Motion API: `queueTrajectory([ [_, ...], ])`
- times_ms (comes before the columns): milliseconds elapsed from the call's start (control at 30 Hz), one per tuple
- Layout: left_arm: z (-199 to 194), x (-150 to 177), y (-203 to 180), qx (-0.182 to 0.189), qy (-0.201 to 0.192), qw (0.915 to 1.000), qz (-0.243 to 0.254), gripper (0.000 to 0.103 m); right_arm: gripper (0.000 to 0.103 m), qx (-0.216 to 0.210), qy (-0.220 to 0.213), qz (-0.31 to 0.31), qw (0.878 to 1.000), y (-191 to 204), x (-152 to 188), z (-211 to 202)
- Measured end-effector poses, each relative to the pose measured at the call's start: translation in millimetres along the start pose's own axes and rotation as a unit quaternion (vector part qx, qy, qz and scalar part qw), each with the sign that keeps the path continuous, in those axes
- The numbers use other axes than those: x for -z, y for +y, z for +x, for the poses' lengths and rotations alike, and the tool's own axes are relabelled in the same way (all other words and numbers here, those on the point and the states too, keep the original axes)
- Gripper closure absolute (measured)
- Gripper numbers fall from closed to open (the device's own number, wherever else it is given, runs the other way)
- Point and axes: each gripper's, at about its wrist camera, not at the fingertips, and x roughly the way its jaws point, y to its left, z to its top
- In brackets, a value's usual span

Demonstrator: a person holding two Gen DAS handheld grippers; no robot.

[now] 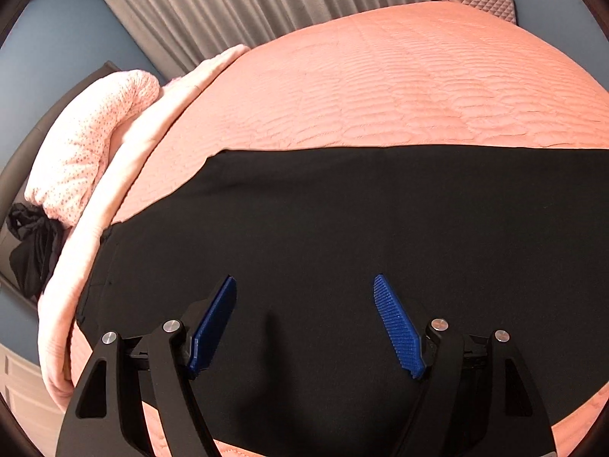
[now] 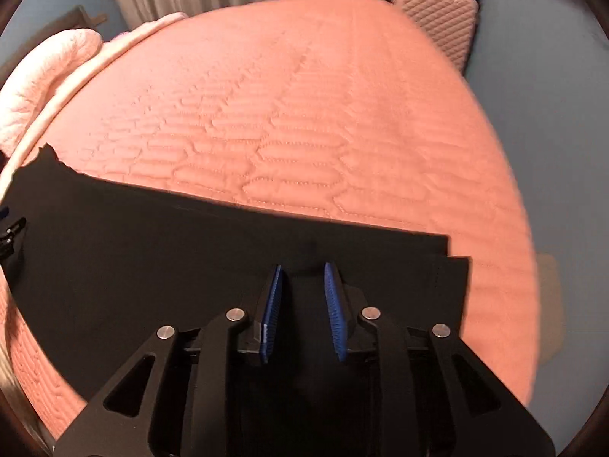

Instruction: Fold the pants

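Note:
Black pants (image 1: pixel 342 221) lie flat and folded lengthwise on the salmon quilted bed (image 1: pixel 399 83). My left gripper (image 1: pixel 304 285) is open, its blue pads wide apart just above the cloth near the waist end. In the right wrist view the pants (image 2: pixel 152 251) stretch leftward, with the leg hems at the right. My right gripper (image 2: pixel 304 272) hovers over the hem end with its pads a small gap apart; a ridge of black cloth sits between the tips, and I cannot tell whether it is pinched. The left gripper's tip (image 2: pixel 11 228) shows at the far left edge.
A pale pink blanket and spotted pillow (image 1: pixel 87 144) lie along the bed's left side, with a dark garment (image 1: pixel 34 251) beside them. A pink quilted suitcase (image 2: pixel 437 19) stands past the far right corner. Grey curtains (image 1: pixel 228 3) hang behind. The bed's right edge (image 2: pixel 506 205) drops to the floor.

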Motion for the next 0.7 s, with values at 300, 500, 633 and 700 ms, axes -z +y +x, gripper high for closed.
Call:
queueTrajectory([
  [300, -13.4, -6.2, 4.2, 0.004, -0.007, 1.0000, 0.000, 0.030, 0.078, 0.007, -0.009, 0.067, 0.998, -3.2, 15.0, -8.7],
  [500, -32.3, -7.8, 10.7, 0.021, -0.014, 0.9995, -0.019, 0.030, 0.078, -0.095, -0.040, 0.001, 0.995, 97.5, -10.0, -21.9],
  [633, -43.7, -9.2, 12.1, 0.040, -0.014, 0.9988, -0.023, 0.030, 0.081, -0.115, 0.017, -0.090, 0.989, 176.3, -23.3, 36.9],
  [700, -47.4, -9.2, 14.1, 0.045, -0.013, 0.9987, -0.021, 0.030, 0.081, -0.113, -0.009, -0.060, 0.992, 173.9, -36.7, 49.7],
])
